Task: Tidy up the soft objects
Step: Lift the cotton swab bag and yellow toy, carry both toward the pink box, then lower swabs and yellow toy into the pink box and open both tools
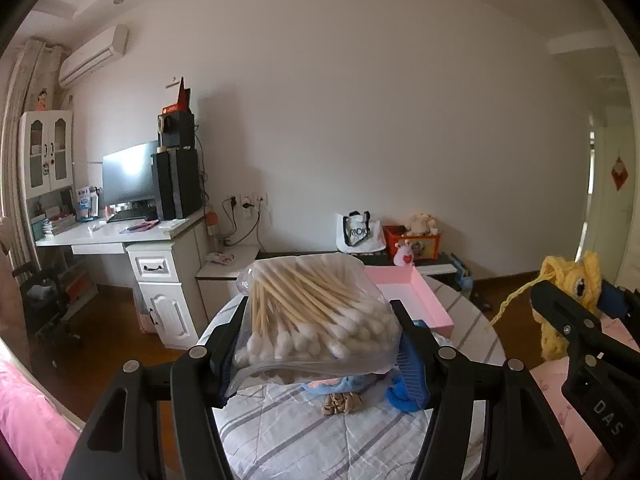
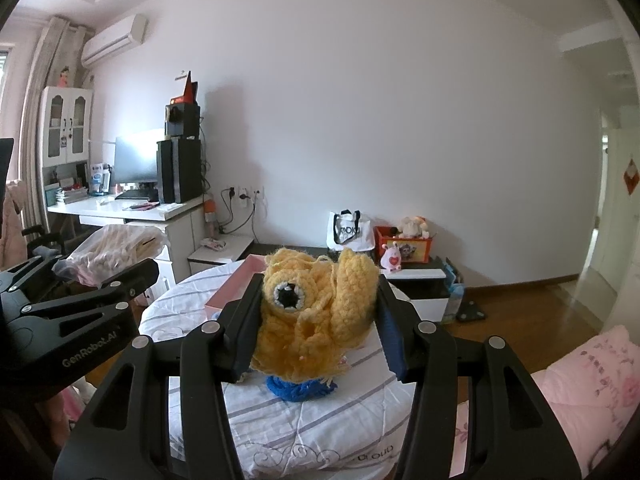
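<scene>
bag of cotton swabs (image 1: 316, 316): clear plastic, clamped between the pads of the left gripper (image 1: 320, 340), held above the round table (image 1: 320, 432) with its striped cloth. yellow crochet toy (image 2: 316, 312): squeezed in the right gripper (image 2: 316, 320), also above the table. pink tray (image 1: 416, 300) lies on the table just behind; blue cloth (image 1: 400, 394) and brown scrunchie (image 1: 342, 403) lie beneath the bag.

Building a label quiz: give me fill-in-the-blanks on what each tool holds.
1. The left tool grips a clear plastic bag of wooden cotton ____.
2. The right tool holds a crocheted toy that is mostly ____.
3. The shallow open box on the round table is ____.

Missing: swabs; yellow; pink
</scene>
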Demonstrator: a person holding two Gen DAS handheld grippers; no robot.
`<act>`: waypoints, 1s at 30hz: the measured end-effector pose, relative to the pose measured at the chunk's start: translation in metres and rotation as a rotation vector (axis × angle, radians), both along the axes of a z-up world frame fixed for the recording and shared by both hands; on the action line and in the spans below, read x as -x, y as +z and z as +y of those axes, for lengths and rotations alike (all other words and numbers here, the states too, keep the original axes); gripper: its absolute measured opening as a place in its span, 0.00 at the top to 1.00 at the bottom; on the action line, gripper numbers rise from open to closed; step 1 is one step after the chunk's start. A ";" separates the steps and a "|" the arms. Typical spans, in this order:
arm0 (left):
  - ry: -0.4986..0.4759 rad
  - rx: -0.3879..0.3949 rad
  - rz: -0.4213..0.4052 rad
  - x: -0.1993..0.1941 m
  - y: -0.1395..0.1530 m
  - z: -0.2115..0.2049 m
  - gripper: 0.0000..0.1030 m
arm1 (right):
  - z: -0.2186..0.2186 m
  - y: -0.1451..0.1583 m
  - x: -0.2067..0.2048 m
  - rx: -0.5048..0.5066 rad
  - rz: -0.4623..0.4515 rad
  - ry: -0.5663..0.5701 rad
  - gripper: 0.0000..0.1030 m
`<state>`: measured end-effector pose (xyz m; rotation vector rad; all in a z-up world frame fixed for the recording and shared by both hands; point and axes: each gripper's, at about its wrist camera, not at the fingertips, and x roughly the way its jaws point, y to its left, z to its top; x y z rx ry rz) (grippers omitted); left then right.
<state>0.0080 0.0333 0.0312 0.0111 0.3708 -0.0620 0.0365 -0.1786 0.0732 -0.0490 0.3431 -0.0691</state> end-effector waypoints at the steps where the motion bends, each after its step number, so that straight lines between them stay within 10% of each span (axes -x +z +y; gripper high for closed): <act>1: -0.002 0.000 0.003 -0.003 -0.001 0.000 0.41 | -0.001 -0.001 -0.003 0.000 0.005 -0.001 0.53; 30: -0.008 -0.016 0.200 -0.277 -0.034 -0.025 0.41 | -0.030 -0.069 -0.211 -0.022 0.197 -0.033 0.52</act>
